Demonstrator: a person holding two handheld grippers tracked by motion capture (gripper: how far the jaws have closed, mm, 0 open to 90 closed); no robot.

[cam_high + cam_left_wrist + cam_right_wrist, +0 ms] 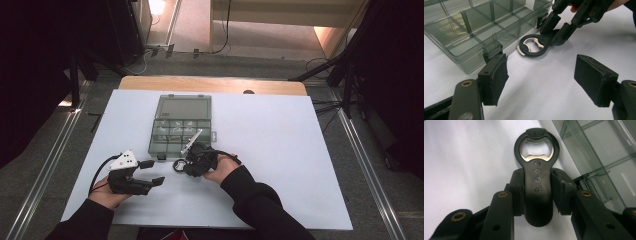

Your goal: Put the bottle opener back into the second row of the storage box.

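Bottle opener [537, 182] clamped by its black handle between the jaws of the right gripper [196, 162], ring end with its metal insert pointing away from the hand toward the upper centre of the right gripper view. In the high view, just below centre frame, ring end low over the white table [280, 150], at or very near the surface; hard to tell whether touching. Held by the handle presumably to leave the ring end free and the tool steady in line with the jaws.

Beside it, up and to the left in the high view, a clear compartment box [177, 125], lid folded back toward the top of the frame; front wall and latch close to the opener's ring in the left gripper view. Probably sitting open to give or take small things; compartments near the opener apparently empty, contents farther back too small to make out.

Right hand [222, 170] wrapped round its gripper, forearm entering from the lower right, angled toward the box.

Left gripper [150, 172] at lower left, jaws spread wide with nothing between them, aimed right toward the opener, hovering low over the table.
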